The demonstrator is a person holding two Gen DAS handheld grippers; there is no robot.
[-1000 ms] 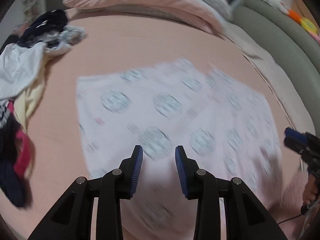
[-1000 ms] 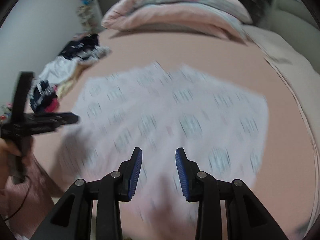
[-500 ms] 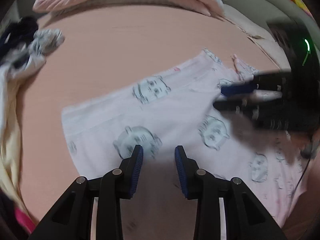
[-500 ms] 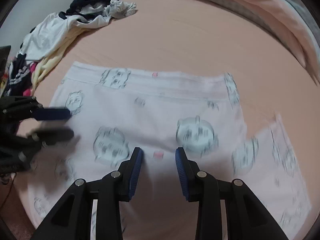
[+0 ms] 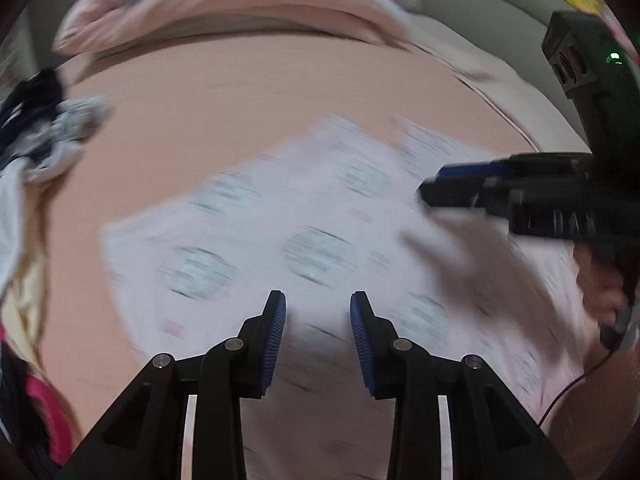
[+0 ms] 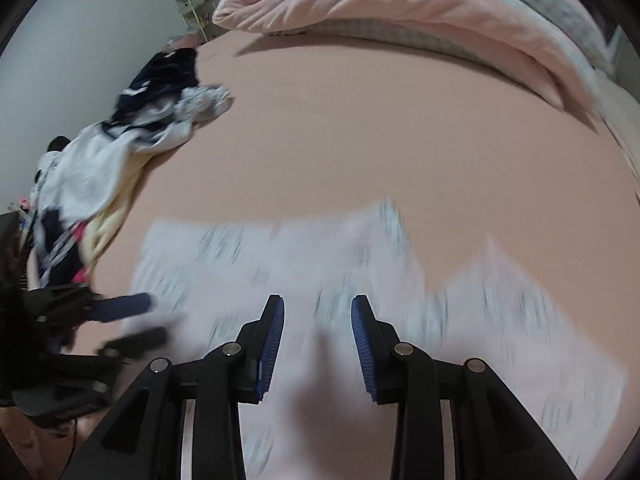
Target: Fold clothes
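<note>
Pyjama trousers (image 6: 360,288) in pale pink with a printed pattern (blurred here) lie spread flat on the pink bed sheet (image 6: 400,140), legs apart toward the right. Both tools hover above them: the left gripper (image 5: 318,320) and the right gripper (image 6: 318,328) each have jaws spread with nothing between them. Judging by this, a garment is laid out for folding; a heap of other clothes (image 6: 120,152) sits well apart at the sheet's left edge. Any fold calls for pinching an edge cleanly.
</note>
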